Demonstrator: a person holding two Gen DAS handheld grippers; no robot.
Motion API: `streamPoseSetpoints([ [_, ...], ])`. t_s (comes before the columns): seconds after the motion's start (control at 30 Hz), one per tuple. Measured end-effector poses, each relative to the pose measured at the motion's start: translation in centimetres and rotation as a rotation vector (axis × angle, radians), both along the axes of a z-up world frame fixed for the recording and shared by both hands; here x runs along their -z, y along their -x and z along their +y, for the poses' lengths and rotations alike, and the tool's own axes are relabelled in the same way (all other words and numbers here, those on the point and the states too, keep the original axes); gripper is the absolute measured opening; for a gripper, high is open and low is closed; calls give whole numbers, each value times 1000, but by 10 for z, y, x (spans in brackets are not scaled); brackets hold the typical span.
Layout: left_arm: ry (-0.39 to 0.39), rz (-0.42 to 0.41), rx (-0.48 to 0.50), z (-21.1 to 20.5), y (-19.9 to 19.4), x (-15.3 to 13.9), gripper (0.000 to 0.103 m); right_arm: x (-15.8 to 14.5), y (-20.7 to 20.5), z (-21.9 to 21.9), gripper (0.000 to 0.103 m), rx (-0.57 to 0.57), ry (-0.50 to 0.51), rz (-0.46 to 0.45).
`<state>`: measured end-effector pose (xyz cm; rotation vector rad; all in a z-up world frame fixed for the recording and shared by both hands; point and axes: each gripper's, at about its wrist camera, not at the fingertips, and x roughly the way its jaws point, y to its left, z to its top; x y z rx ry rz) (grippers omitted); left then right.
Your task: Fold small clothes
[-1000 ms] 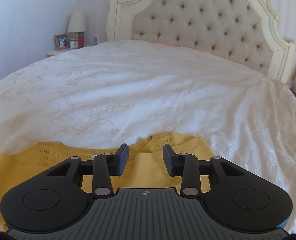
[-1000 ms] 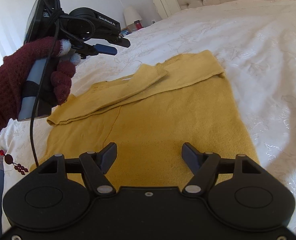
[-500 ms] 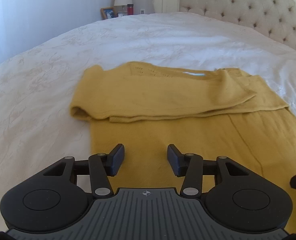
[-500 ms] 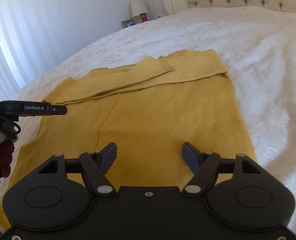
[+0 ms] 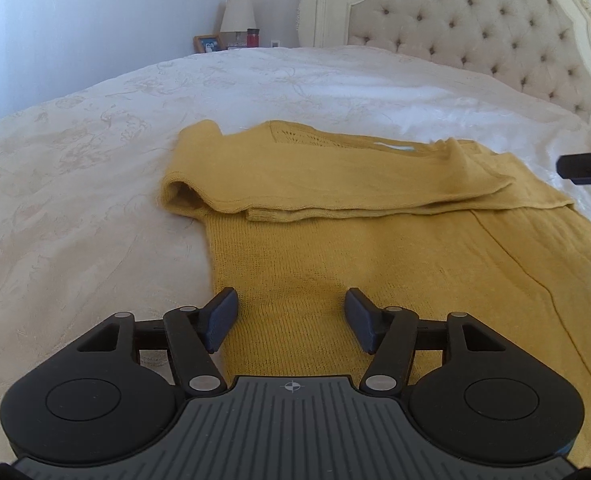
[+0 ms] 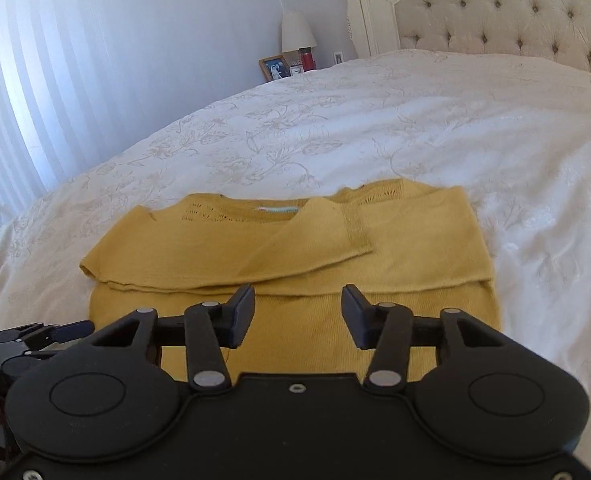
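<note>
The left gripper (image 5: pixel 291 312), black with two dark blue pads, points down over the near left part of the mustard-yellow knitted sweater (image 5: pixel 375 248). Its jaws have just been opening and stand spread, with only flat knit showing between them and nothing pinched. Whether the pads touch the fabric I cannot tell.

The right gripper (image 6: pixel 298 312), of the same make, also tilts down over the sweater (image 6: pixel 395 248), near the edge of the folded-over sleeves. Its jaws have just been closing, yet a clear gap remains and they grip nothing. At the lower left of that view the left gripper's (image 6: pixel 39 330) dark tip pokes in; at the right edge of the left wrist view the right gripper's (image 5: pixel 587 166) tip shows likewise.

No writing is readable; a small pale blue label (image 6: pixel 279 209) at the neckline is blurred.

One sweater lies flat on the white floral-embroidered bedspread (image 5: pixel 75 200), in the middle of both views, two sleeves folded across its chest. Farther off: one cream tufted headboard (image 5: pixel 475 20), one white-shaded lamp (image 6: pixel 297 34), one wooden picture frame (image 6: pixel 274 68), one red container (image 6: pixel 307 59).
</note>
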<state>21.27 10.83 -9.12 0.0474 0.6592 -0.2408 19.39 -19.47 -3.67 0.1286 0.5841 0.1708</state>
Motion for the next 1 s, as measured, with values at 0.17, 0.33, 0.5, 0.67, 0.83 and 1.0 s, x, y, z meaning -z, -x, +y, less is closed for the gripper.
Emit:
streamPoseSetpoints([
  [0.17,37,28,7,5,-7,-5,61,11,-59,-13,54,66,3,37],
  [0.33,20,19,10,5,-4,-7,61,31,-95,-21,54,107,11,118],
  [0.5,-21,4,15,-2,-2,-5,61,43,-106,-24,55,110,-11,167],
  [0.67,4,14,16,3,-4,-4,62,43,-109,-19,28,83,-37,180],
  [0.83,8,12,19,3,-5,-3,62,21,-103,-9,15,34,-35,137],
  [1.0,18,14,20,5,-4,-2,63,-33,-88,-21,10,48,-51,-6],
])
